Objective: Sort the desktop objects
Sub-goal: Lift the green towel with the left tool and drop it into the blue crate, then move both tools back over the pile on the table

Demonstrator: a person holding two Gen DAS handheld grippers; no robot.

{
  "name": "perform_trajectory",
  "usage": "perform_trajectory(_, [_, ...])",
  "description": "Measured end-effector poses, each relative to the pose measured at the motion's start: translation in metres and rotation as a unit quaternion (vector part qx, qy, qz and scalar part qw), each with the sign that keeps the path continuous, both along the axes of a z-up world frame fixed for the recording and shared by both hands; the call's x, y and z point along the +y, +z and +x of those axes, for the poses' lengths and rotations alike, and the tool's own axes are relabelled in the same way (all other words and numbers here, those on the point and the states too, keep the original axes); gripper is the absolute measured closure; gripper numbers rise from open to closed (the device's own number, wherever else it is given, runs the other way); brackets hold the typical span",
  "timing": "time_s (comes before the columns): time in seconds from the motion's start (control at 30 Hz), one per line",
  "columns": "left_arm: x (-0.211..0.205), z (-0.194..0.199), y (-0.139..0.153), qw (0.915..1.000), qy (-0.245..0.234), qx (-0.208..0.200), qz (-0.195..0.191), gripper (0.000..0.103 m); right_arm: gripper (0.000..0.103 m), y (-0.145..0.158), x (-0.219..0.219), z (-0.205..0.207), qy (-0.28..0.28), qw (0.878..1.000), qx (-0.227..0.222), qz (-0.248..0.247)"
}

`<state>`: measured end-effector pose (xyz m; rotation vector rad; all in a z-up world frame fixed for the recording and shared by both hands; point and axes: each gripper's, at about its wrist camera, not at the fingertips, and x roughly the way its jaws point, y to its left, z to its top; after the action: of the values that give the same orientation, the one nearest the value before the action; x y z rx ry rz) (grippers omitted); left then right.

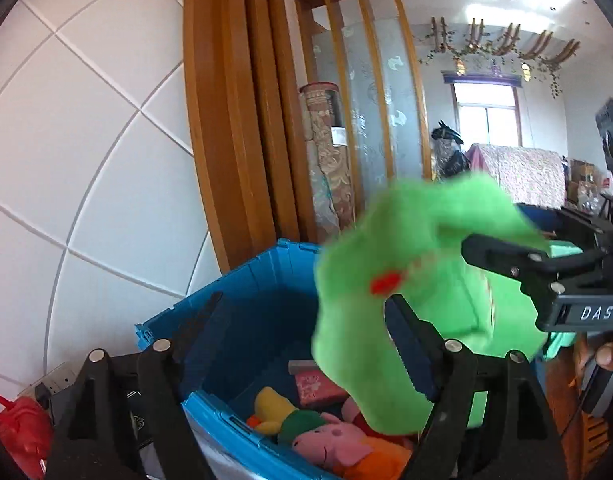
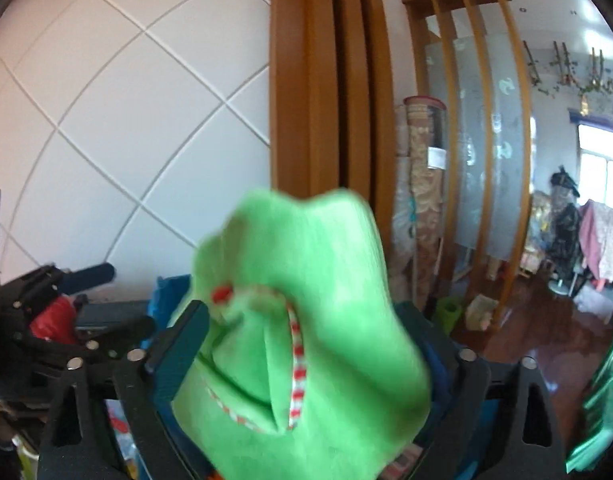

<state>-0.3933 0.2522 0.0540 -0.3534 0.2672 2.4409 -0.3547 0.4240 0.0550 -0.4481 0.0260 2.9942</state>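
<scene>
A big green plush toy [image 1: 390, 280] hung in the air above an open blue bin [image 1: 242, 300], and it looked blurry in both pictures. It had a red spot on it and a strip of red and white stripes.

The left gripper [image 1: 302, 344] had its fingers spread wide. The left finger [image 1: 194, 320] stood alone over the bin with nothing on it. The right finger [image 1: 410, 352] lay against the green toy, which covered part of it. The toy was not squeezed between the two fingers (most of it hung off to the right side of them).

The right gripper [image 2: 310, 344] also had its fingers spread wide. The green toy [image 2: 306, 320] sat in the gap between them and filled most of it. The left finger [image 2: 182, 348] was at the toy's edge, and the other finger was mostly hidden behind the fluff. I could not tell if the pads pressed on the toy.

In the left camera's picture the right gripper [image 1: 546, 276] reached in from the side, up against the toy.

Down in the bin lay more soft toys: a pink one [image 1: 330, 440], a yellow one [image 1: 270, 404] and an orange one [image 1: 382, 460]. A small pink box [image 1: 318, 388] lay there too. A white tiled wall [image 1: 86, 140] stood behind the bin.
</scene>
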Motion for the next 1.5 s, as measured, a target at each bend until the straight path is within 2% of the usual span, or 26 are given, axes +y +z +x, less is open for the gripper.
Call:
perform_trajectory(0.17, [-0.013,0.003,0.0,0.9989,0.038,-0.005,0.027,0.021,0.008,-0.002,0.021,0.011,0.019,0.999,0.02,-0.017])
perform_trajectory(0.33, [-0.033,0.019,-0.011,0.9973,0.067,0.001,0.03,0.021,0.007,-0.005,0.013,0.034,0.079,0.995,0.044,-0.042])
perform_trajectory(0.43, [-0.048,0.034,-0.01,0.9964,0.081,0.01,0.026,0.021,0.007,-0.003,0.002,0.045,0.13,0.988,0.06,-0.062])
perform_trajectory(0.53, [-0.076,0.051,-0.007,0.9942,0.101,0.018,0.034,0.021,0.004,0.003,-0.015,0.066,0.188,0.973,0.094,-0.091])
perform_trajectory(0.67, [-0.124,0.077,-0.002,0.9891,0.14,0.031,0.036,0.021,0.001,0.017,-0.044,0.084,0.278,0.938,0.127,-0.164])
perform_trajectory(0.77, [-0.17,0.098,-0.003,0.9838,0.171,0.042,0.033,0.021,0.002,0.027,-0.086,0.095,0.33,0.92,0.124,-0.171])
perform_trajectory(0.83, [-0.204,0.112,-0.008,0.9806,0.19,0.043,0.025,0.021,0.005,0.026,-0.118,0.104,0.339,0.919,0.12,-0.16])
perform_trajectory(0.93, [-0.259,0.133,-0.021,0.9739,0.223,0.04,-0.008,0.021,0.006,0.011,-0.167,0.112,0.335,0.929,0.088,-0.132])
perform_trajectory(1.0, [-0.295,0.145,-0.03,0.9692,0.241,0.032,-0.041,0.021,0.007,-0.009,-0.203,0.112,0.337,0.934,0.037,-0.111])
perform_trajectory(1.07, [-0.331,0.159,-0.04,0.961,0.267,0.024,-0.07,0.021,0.007,-0.034,-0.232,0.109,0.341,0.935,-0.015,-0.096])
perform_trajectory(1.17, [-0.381,0.18,-0.057,0.9496,0.3,0.012,-0.091,0.02,0.007,-0.07,-0.271,0.112,0.333,0.937,-0.07,-0.078])
perform_trajectory(1.3, [-0.433,0.197,-0.09,0.942,0.327,-0.027,-0.071,0.02,0.007,-0.11,-0.309,0.113,0.316,0.94,-0.119,-0.053])
perform_trajectory(1.43, [-0.465,0.213,-0.132,0.937,0.339,-0.069,-0.047,0.02,0.007,-0.138,-0.32,0.107,0.305,0.937,-0.16,-0.061])
perform_trajectory(1.5, [-0.479,0.221,-0.155,0.9318,0.349,-0.093,-0.037,0.021,0.006,-0.149,-0.32,0.105,0.302,0.935,-0.177,-0.065])
